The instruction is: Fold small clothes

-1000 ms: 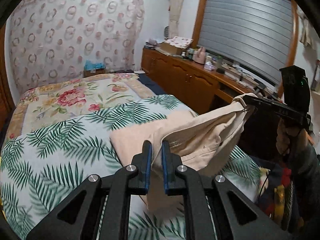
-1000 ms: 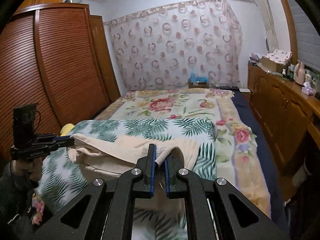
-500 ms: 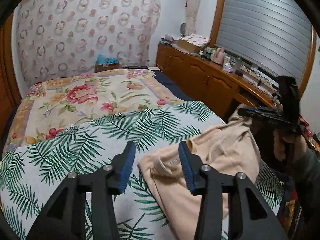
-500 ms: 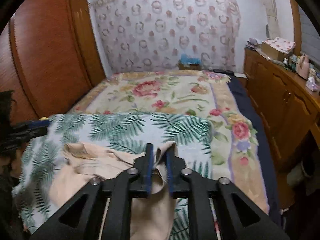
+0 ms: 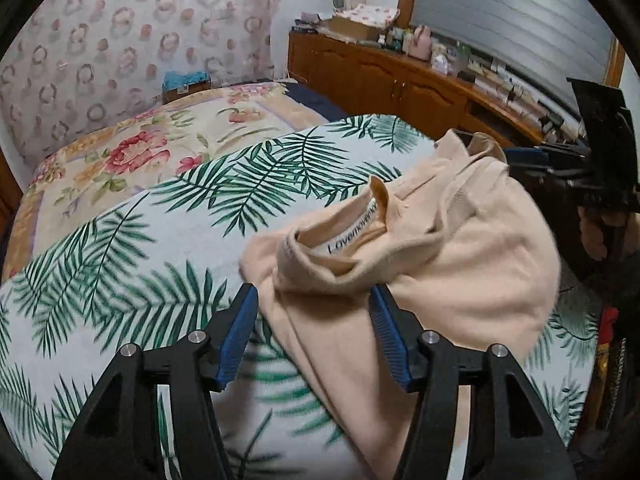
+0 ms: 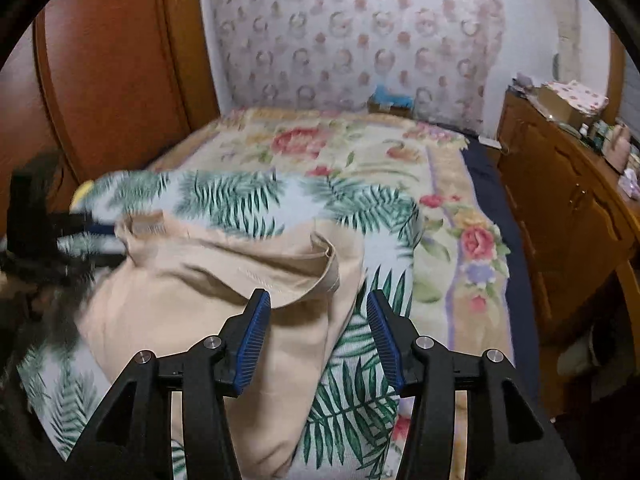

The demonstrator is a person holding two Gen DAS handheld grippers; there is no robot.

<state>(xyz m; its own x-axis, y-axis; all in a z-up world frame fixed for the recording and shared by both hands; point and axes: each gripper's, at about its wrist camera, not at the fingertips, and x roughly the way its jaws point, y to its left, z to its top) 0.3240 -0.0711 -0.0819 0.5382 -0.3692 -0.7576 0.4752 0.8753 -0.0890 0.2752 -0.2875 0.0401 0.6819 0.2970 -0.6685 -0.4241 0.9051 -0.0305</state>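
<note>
Both tongs released and still widening: left tongs [image 5: 314,332] just short of the beige garment's [image 5: 460,264] labelled waistband, right tongs [image 6: 318,336] over its opposite hem, cloth between the pads but unpressed. Lying crumpled on the palm-print bedspread [image 5: 120,264], long axis spanning tong to tong. Each angled downward, equally near.

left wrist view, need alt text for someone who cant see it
A crumpled beige garment lies on a palm-leaf bedspread, its neck label facing up. The left gripper is opening just in front of it, pads clear of the cloth. The right gripper is at the far corner.
</note>
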